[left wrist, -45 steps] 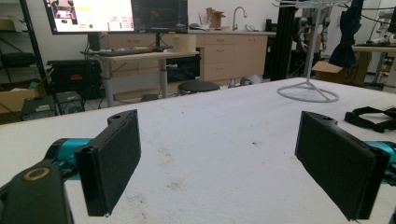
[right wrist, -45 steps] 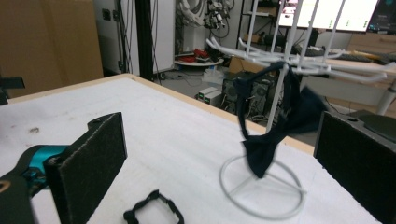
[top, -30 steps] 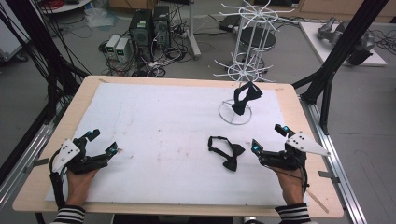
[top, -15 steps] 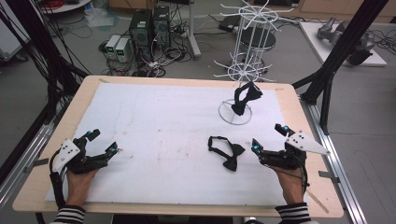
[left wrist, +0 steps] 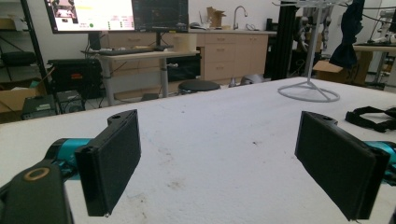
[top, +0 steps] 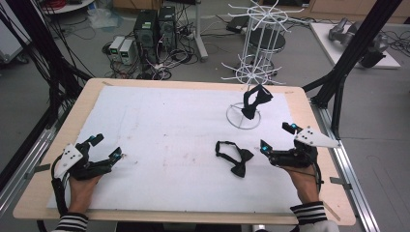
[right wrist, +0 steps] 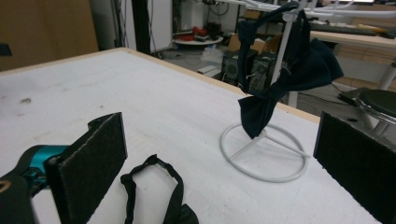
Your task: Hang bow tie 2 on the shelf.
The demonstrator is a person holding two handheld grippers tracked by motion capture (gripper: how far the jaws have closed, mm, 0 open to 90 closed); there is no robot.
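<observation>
A black bow tie (top: 234, 157) lies flat on the white mat, its strap loop (right wrist: 152, 184) showing in the right gripper view. A dark bow tie (top: 254, 101) (right wrist: 285, 79) hangs on the white wire rack (top: 255, 72). My right gripper (top: 276, 137) (right wrist: 219, 179) rests open just right of the lying bow tie, jaws apart with nothing between them. My left gripper (top: 105, 146) (left wrist: 233, 170) sits open at the mat's near left, far from both ties. In the left gripper view the lying bow tie (left wrist: 371, 117) appears at the right edge and the rack's ring base (left wrist: 308, 92) beyond.
The white mat (top: 159, 130) covers a wooden table (top: 82, 96). The rack's ring base (top: 243, 117) stands on the mat at back right. Black frame posts (top: 348, 58) rise beside the table. Computers and cables (top: 152, 34) lie on the floor behind.
</observation>
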